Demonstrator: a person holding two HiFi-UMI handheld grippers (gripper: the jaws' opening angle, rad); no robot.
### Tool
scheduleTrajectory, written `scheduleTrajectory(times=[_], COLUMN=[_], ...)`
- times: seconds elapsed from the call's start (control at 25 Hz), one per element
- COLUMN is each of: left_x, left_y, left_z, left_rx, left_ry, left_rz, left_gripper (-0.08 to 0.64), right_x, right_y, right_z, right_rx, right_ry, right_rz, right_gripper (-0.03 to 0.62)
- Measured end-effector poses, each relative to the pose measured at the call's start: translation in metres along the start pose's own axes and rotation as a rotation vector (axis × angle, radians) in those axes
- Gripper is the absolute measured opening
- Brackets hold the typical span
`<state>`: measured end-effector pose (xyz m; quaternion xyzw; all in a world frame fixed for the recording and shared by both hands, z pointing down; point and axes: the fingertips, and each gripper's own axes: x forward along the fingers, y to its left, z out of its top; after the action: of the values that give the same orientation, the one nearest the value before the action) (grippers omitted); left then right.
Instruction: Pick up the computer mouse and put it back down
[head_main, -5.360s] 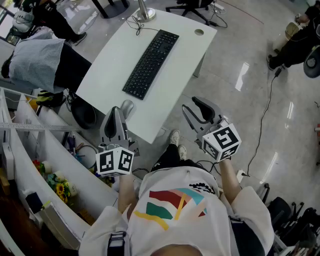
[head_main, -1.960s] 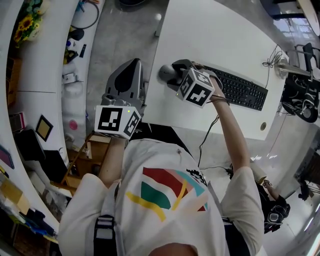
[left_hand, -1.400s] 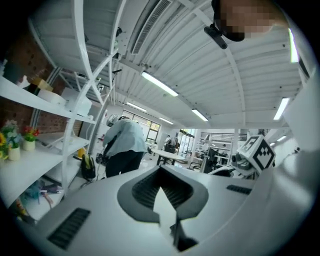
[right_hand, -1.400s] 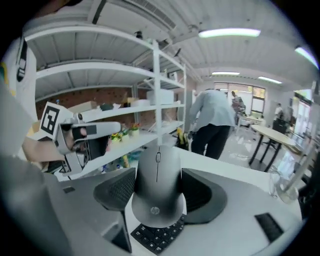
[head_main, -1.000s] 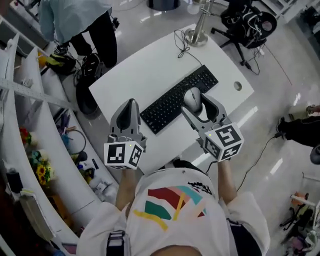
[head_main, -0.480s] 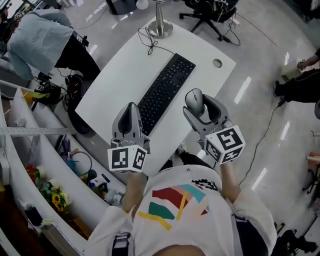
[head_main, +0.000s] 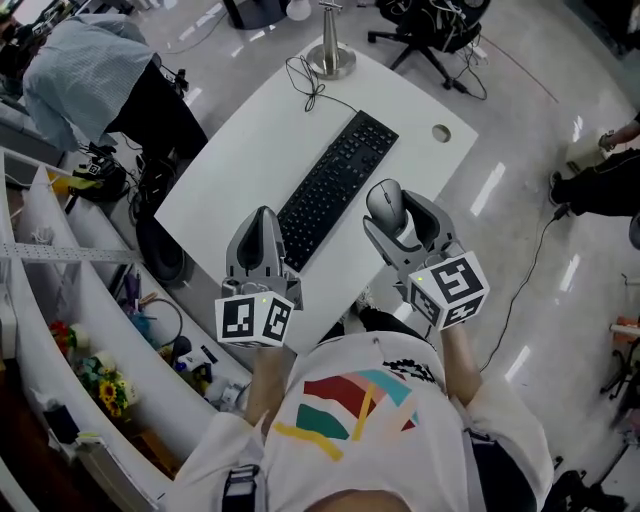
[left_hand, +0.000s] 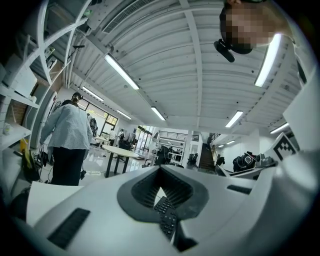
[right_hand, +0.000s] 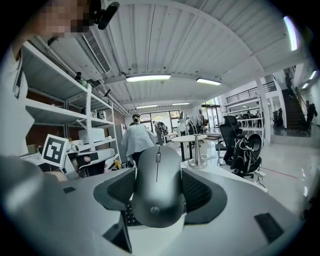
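One grip only: pinching computer mouse by its sides between right gripper's jaws, right of frame centre, over white desk's edge beside keyboard. Holding left gripper's jaws pressed together, empty, lower left.

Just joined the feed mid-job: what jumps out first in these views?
The dark grey computer mouse stands out first, clamped between the jaws of the right gripper at the near corner of the white table. Next comes the long black keyboard lying diagonally across that table, with the left gripper shut and empty beside its near end.
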<state>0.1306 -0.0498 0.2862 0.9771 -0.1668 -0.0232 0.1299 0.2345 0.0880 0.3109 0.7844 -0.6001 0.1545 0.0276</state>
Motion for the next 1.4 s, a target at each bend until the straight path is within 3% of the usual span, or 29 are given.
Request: scheduleTrajectory(times=[0.32,0.6,1.16,1.4], left_x=[-0.004,-0.004,0.025,0.048], left_y=[0.013,0.032,0.087,0.103], left_z=[-0.005,-0.014,-0.060,-0.074], left_rx=[-0.008,-0.040,-0.113,-0.110], left_ry=[0.014,0.036,0.151,0.191], left_rz=[0.022,0.048,0.118,0.130], left_gripper=[0.044,0.044,0.044,0.044], right_x=[0.020,0.086,0.275,0.332], right_y=[0.012,0.013,-0.031,-0.059], right_z=[0.004,0.013,-0.048,-0.083], right_rx=[0.010,-0.029,-0.071,-0.075], right_ry=[0.007,0.047,0.307,0.423], right_rz=[0.050,0.105,0.143,0.096], right_gripper=[0.291,0.291,0.292,0.291])
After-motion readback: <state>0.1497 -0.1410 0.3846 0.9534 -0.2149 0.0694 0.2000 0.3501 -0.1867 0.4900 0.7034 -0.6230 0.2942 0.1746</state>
